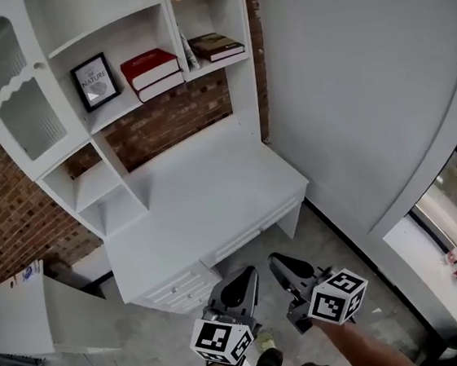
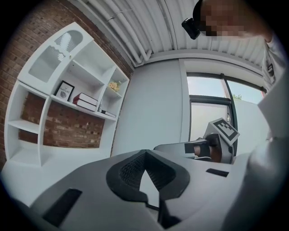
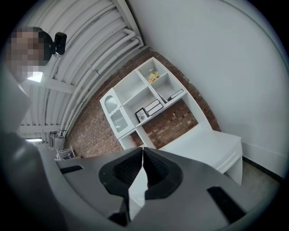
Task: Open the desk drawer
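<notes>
The white desk (image 1: pixel 213 190) stands against the brick wall, and its wide flat drawer (image 1: pixel 254 231) sits closed under the front edge. Both grippers hover over the floor just in front of the desk and touch nothing. My left gripper (image 1: pixel 247 276) is shut and empty, its tips pointing toward the drawer front. Just to its right, my right gripper (image 1: pixel 277 260) is also shut and empty. In the left gripper view the left gripper (image 2: pixel 144 153) has its pads meeting. In the right gripper view the right gripper (image 3: pixel 143 149) points at the desk (image 3: pixel 212 146) from a distance.
A stack of small drawers (image 1: pixel 179 289) sits under the desk's left side. The white hutch (image 1: pixel 78 88) holds books (image 1: pixel 152 70) and a framed picture (image 1: pixel 95 81). A grey wall (image 1: pixel 364 80) closes in on the right. A white cabinet (image 1: pixel 31 319) stands at the left.
</notes>
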A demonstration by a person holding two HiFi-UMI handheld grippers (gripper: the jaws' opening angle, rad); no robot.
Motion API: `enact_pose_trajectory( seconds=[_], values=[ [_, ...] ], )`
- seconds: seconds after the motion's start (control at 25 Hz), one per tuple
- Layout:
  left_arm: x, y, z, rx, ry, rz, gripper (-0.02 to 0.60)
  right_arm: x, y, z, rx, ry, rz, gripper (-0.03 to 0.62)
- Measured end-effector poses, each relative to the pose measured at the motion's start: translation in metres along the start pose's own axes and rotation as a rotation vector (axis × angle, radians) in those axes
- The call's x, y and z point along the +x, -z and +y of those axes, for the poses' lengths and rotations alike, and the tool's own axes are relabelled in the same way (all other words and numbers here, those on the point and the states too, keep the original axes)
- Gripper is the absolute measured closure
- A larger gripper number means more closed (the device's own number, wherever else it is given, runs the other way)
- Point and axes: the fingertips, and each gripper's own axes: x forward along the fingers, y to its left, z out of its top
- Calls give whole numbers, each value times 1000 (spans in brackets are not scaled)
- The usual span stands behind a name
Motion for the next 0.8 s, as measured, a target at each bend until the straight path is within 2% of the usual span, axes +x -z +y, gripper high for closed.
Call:
enact_pose_trajectory(
  seconds=[0.24,0.44,0.8],
  values=[
    [33,8,38,-28,14,21,573,33,1,-36,-21,69,36,577],
    [54,28,58,-42,14,42,573,48,22,-79,-8,120,102,577],
    [116,78,108,-77,-39,70,572,96,75,-195,22,171,275,576]
  ],
)
